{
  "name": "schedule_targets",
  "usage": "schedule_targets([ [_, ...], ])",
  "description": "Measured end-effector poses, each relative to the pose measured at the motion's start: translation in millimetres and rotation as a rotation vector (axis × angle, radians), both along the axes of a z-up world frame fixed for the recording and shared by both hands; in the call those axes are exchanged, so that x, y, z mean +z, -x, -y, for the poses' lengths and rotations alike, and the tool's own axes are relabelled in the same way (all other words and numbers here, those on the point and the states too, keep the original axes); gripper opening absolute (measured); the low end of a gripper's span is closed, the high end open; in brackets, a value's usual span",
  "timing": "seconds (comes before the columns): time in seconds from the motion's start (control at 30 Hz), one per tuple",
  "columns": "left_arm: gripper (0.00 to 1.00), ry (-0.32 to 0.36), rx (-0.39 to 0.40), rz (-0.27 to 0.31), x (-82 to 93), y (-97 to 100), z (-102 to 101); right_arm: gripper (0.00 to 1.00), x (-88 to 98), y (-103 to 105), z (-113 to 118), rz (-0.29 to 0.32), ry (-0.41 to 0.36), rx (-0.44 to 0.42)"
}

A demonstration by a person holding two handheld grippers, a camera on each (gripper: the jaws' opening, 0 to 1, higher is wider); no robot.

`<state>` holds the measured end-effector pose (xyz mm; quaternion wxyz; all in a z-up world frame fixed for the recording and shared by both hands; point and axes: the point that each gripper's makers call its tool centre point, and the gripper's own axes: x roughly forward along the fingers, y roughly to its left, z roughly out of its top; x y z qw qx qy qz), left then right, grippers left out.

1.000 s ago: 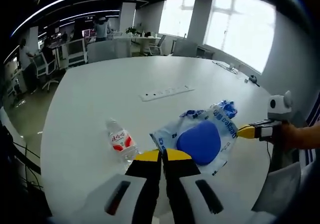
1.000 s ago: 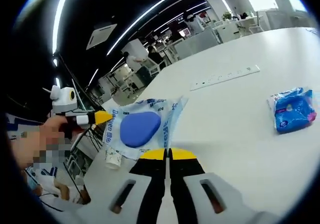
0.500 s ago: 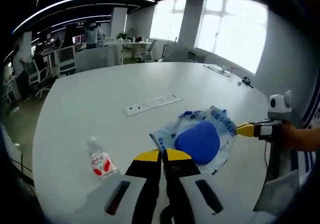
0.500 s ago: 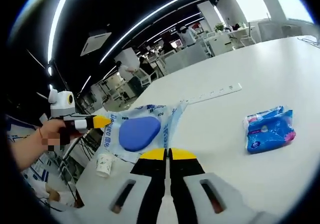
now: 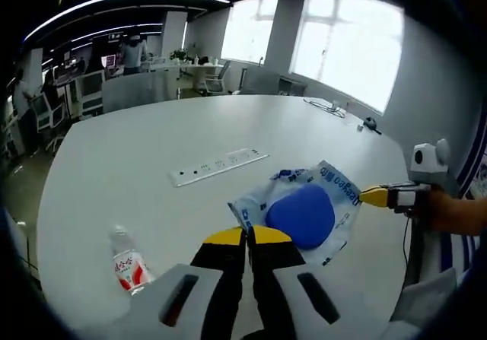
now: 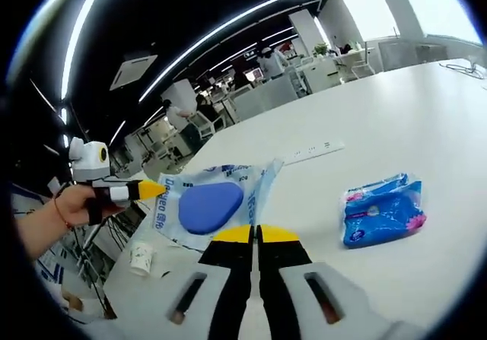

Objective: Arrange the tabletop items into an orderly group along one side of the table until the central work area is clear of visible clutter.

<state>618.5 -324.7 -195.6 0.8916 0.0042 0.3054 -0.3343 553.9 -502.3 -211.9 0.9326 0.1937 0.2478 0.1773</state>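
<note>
A clear plastic bag [image 5: 308, 207] with blue print and a blue oval pad inside hangs above the white table [image 5: 152, 142], stretched between both grippers. My left gripper [image 5: 246, 236] is shut on its near edge. In the left gripper view my right gripper [image 5: 379, 197] comes in from the right, pinching the far edge. In the right gripper view the same bag [image 6: 209, 203] lies ahead of my right gripper [image 6: 255, 233], which is shut on it, while the left gripper [image 6: 146, 190] holds its other side. A small water bottle [image 5: 128, 268] lies on the table at lower left.
A blue tissue pack [image 6: 380, 211] rests on the table to the right. A paper cup [image 6: 141, 256] stands near the table edge. A white power strip [image 5: 218, 165] runs across the middle. Office desks, chairs and people are beyond the table.
Both views have swung with the hands while the bag stays held between the grippers. The bottle has slid toward the lower left of the left view, the tissue pack leftward in the right view.
</note>
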Motion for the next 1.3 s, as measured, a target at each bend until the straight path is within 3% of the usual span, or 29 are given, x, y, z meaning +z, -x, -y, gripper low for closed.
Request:
schedule_targets([
  [0.5, 0.00, 0.001, 0.000, -0.030, -32.3, -16.2, 27, 0.00, -34.3, -13, 23, -0.063, 0.069, -0.096],
  [1.3, 0.00, 0.002, 0.016, -0.072, -77.2, -34.1, 39, 0.00, -79.5, -36, 41, -0.148, 0.147, -0.162],
])
